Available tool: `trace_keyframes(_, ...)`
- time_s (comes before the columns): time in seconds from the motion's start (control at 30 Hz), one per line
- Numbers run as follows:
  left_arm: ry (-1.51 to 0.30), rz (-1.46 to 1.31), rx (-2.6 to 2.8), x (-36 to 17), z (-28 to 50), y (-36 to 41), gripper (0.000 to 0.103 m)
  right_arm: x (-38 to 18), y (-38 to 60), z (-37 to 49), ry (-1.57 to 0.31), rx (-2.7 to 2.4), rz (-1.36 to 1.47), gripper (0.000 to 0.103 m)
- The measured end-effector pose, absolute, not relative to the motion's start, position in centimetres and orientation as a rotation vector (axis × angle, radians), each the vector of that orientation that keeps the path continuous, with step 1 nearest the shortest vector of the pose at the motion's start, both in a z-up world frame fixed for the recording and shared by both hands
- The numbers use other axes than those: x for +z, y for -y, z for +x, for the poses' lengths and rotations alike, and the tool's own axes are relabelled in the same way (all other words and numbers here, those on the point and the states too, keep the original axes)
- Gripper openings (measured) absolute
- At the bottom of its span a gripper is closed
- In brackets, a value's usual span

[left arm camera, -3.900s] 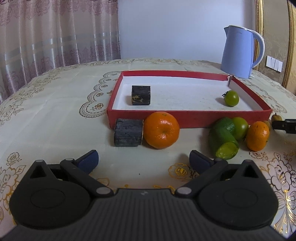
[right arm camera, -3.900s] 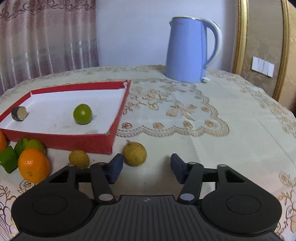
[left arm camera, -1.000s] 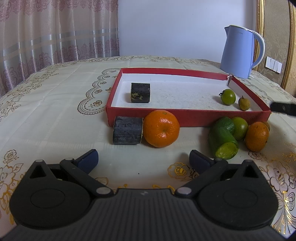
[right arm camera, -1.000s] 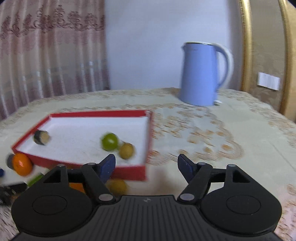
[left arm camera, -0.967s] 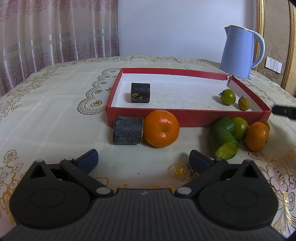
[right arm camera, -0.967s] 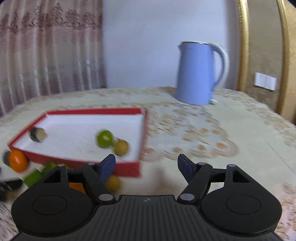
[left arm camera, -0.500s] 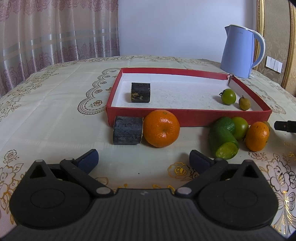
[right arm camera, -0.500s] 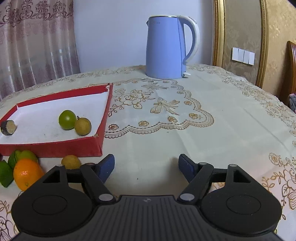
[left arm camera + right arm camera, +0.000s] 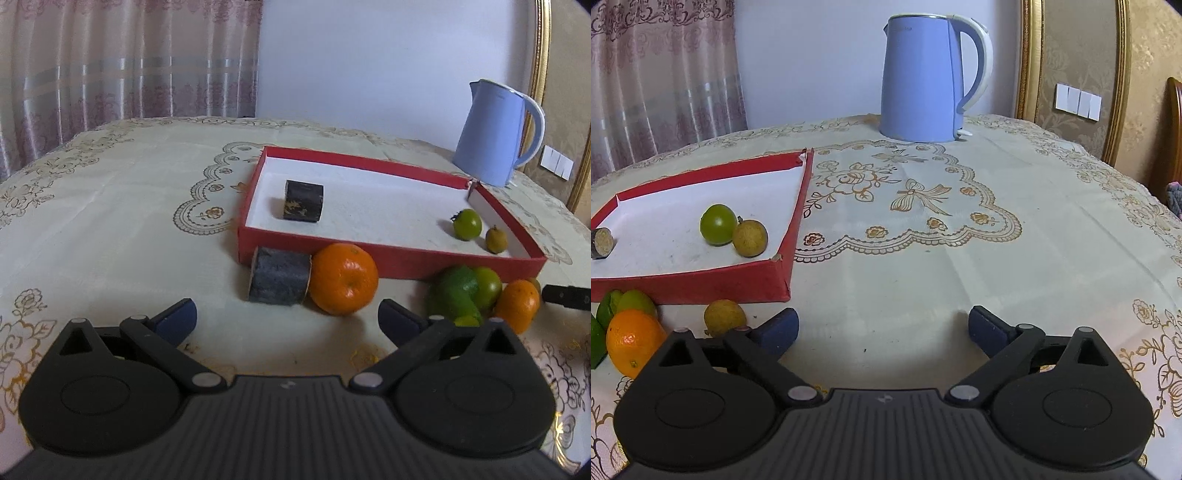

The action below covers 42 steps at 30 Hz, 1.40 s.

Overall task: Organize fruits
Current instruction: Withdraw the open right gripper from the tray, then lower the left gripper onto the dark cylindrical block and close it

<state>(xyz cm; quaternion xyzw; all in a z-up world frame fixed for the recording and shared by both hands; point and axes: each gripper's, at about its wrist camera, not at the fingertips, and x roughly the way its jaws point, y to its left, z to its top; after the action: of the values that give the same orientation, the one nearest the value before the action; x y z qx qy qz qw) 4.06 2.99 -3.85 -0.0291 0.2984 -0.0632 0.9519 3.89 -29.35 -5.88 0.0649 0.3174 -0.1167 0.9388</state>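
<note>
A red tray (image 9: 388, 258) (image 9: 701, 284) with a white floor holds a dark cylinder (image 9: 304, 201), a green round fruit (image 9: 467, 224) (image 9: 718, 224) and a small yellow-brown fruit (image 9: 496, 240) (image 9: 750, 237). In front of the tray lie a second dark cylinder (image 9: 279, 281), a big orange (image 9: 343, 283), a green cut fruit (image 9: 456, 297), a lime (image 9: 487, 286) and a small orange (image 9: 517, 304) (image 9: 633, 341). Another yellow-brown fruit (image 9: 724, 316) sits just left of my right gripper (image 9: 882, 328), whose jaws are opening with nothing between them. My left gripper (image 9: 286, 319) is open and empty, short of the big orange.
A blue kettle (image 9: 495, 134) (image 9: 931, 77) stands behind the tray on the embroidered tablecloth (image 9: 960, 240). Curtains hang at the back left. A wooden chair edge (image 9: 1174, 129) shows at the far right.
The right gripper swung from over the tray to the table at the tray's right corner, sank a little, and its jaws widened. The left view tilted slightly; the fruits stayed put.
</note>
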Motion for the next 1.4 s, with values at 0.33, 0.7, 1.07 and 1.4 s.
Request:
trace_keyframes(0.33, -0.577, 0.022, -0.151, -3.2, 4.9, -3.2, 0.103, -5.9, 29.4, 3.9, -0.648, -0.238, 0.133, 0.1)
trace_keyframes(0.7, -0.609, 0.012, -0.181, -3.1, 5.4, -6.9, 0.103, -5.9, 29.4, 3.9, -0.648, -0.237, 0.133, 0.1)
trace_keyframes(1.07, -0.605, 0.151, -0.13, -3.8, 5.3, -7.1, 0.096, -5.9, 29.4, 3.9, -0.648, -0.237, 0.133, 0.1)
trace_keyframes(1.4, -0.596, 0.188, -0.167, -3.8, 5.6, -5.1, 0.098, -5.9, 29.4, 3.9, -0.648, -0.237, 0.134, 0.101)
